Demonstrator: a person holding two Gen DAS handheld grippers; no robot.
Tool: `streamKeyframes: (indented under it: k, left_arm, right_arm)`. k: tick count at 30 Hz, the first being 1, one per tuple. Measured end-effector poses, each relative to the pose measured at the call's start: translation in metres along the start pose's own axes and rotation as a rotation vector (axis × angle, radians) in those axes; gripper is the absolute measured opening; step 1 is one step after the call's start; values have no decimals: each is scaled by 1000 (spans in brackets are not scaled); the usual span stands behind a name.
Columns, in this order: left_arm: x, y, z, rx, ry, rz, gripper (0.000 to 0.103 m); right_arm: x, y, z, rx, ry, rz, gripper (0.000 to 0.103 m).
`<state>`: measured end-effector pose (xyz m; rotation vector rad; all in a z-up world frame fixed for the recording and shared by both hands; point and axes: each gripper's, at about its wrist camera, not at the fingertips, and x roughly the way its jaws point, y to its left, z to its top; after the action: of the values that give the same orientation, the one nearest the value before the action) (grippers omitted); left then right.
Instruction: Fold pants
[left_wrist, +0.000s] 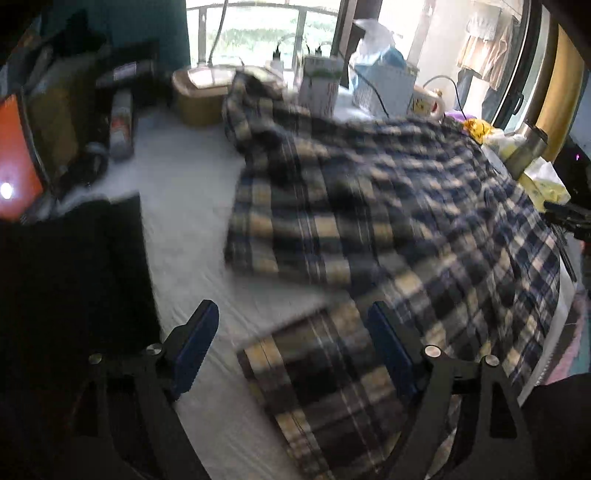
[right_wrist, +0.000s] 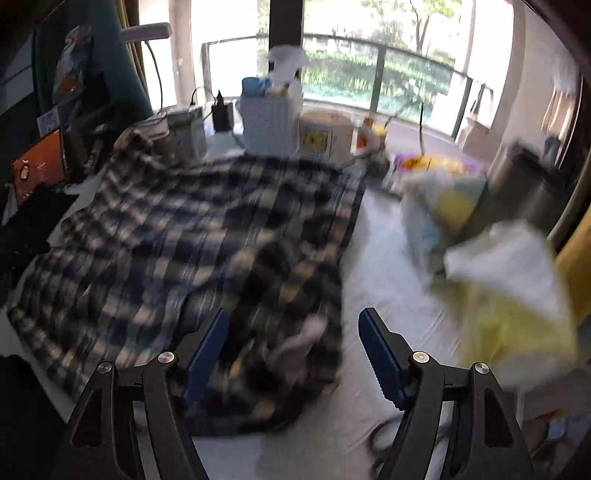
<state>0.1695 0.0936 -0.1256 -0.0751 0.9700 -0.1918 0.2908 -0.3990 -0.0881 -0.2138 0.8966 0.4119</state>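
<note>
The plaid pants (left_wrist: 388, 221), navy, cream and tan, lie spread over the white table (left_wrist: 184, 206). In the left wrist view one leg end (left_wrist: 325, 387) lies between and below my left gripper's (left_wrist: 291, 332) open blue-padded fingers. In the right wrist view the pants (right_wrist: 192, 236) fill the left and middle, with the waist end and a pale label (right_wrist: 303, 339) bunched between the open fingers of my right gripper (right_wrist: 295, 339). Neither gripper holds cloth. Both views are motion-blurred.
Along the far edge by the window stand a white basket (right_wrist: 269, 125), a carton (right_wrist: 188, 129), a cream pot (right_wrist: 325, 136) and a charger (right_wrist: 221, 110). Plastic bags and yellow packets (right_wrist: 509, 295) crowd the right. A black cloth (left_wrist: 74, 277) and orange box (left_wrist: 18, 158) lie at left.
</note>
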Motion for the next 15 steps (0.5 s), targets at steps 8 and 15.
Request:
streamKeyframes:
  k: [8, 15]
  left_arm:
    - [10, -20, -3, 73, -53, 69, 30]
    - [13, -7, 27, 61, -72, 110, 0]
  right_arm:
    - [18, 17, -29, 59, 10, -17, 8]
    - [-44, 20, -6, 126, -175, -21, 7]
